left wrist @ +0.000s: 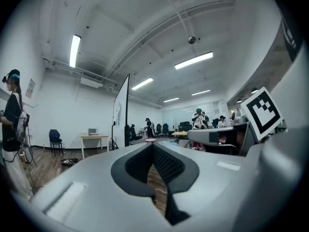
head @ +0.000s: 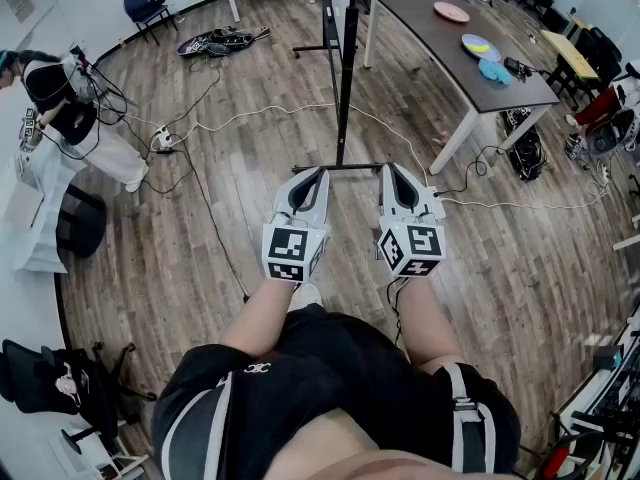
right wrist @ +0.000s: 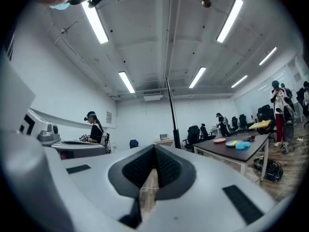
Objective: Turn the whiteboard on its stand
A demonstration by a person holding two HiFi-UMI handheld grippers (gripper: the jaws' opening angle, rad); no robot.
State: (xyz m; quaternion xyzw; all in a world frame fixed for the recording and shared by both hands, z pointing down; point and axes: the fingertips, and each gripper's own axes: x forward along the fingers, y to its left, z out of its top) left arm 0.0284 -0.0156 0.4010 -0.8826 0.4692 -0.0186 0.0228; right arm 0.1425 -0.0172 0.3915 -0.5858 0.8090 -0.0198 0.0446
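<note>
Black shorts are seen nearest; ahead, the left gripper and right gripper are held side by side, jaws closed tip to tip on nothing. Just beyond both jaw tips, the whiteboard is seen edge-on, untouched, on its stand.

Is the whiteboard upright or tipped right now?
Upright: the whiteboard, seen edge-on, rises straight from its base bar, which lies flat on the floor.

wood-plank floor, matt metal stand
</note>
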